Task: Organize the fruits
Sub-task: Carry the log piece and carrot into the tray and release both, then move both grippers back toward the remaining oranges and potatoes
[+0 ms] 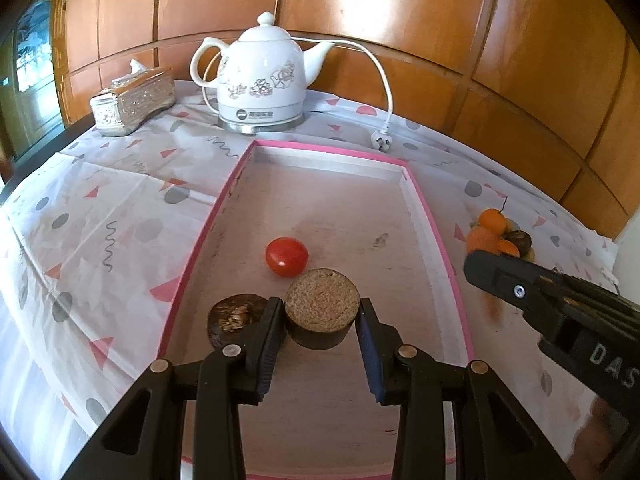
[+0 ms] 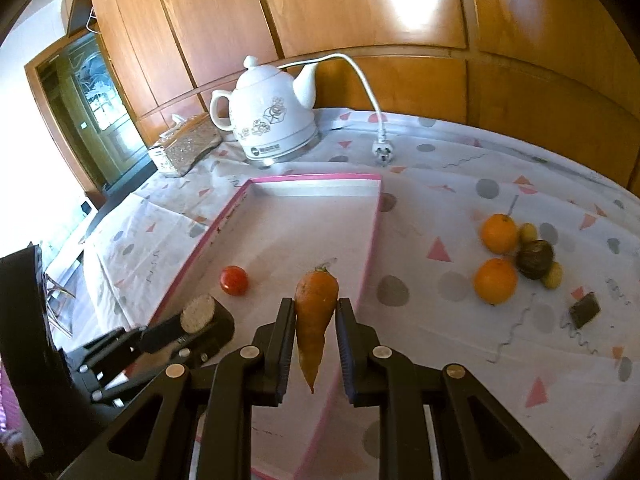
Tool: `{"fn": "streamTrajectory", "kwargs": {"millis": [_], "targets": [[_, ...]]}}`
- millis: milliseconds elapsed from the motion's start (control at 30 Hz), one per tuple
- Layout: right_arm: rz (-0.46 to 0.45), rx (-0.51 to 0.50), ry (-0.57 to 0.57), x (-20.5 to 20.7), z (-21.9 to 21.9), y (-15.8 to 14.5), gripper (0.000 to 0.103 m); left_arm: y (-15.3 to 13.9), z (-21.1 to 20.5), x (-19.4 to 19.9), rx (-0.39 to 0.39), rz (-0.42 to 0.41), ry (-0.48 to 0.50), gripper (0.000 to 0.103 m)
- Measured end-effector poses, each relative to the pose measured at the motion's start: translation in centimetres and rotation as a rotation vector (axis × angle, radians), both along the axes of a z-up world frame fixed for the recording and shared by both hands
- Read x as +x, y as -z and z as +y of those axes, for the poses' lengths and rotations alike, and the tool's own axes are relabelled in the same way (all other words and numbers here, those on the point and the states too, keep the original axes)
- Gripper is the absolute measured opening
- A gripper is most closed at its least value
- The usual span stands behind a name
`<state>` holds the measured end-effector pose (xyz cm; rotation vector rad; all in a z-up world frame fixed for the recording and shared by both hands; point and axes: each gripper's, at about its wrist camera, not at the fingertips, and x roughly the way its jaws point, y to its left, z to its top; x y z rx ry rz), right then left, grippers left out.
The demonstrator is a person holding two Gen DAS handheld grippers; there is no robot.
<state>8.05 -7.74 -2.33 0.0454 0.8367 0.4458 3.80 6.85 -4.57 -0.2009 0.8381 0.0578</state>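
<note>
My left gripper is shut on a dark round fruit half with a tan cut face, held over the pink-rimmed tray. A second dark piece lies in the tray beside its left finger. A red tomato sits in the tray. My right gripper is shut on an orange carrot, tip hanging down, above the tray's right edge. Two oranges, a dark fruit and small yellow fruits lie on the cloth to the right.
A white electric kettle with cord and loose plug stands behind the tray. A silver tissue box is at back left. A small dark piece lies on the patterned cloth. Wooden panels back the table.
</note>
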Motion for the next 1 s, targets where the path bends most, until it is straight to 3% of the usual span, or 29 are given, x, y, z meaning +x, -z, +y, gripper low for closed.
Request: {"fn": "streamTrajectory", "kwargs": {"millis": [133,400,533,1000], "targets": [[-0.002,0.02,-0.005,0.2,0.7,0.0,0.03,-0.3,0.2,-0.3,0.007,-0.016,-0.015,0.045],[-0.001,0.017,0.052,-0.7,-0.6,0.8,0.032,-0.7,0.5,-0.6,0.001,-0.034,-0.024,0.05],[0.016,0.018,0.137,-1.2,-3.1,1.8,0.032,-0.8,0.2,-0.8,-0.032,-0.042,-0.013,0.058],[0.067,0.008,0.381,-1.9,-12.0,4.4,0.032,-1.4,-3.5,-0.5,0.014,-0.052,0.096,0.058]]}}
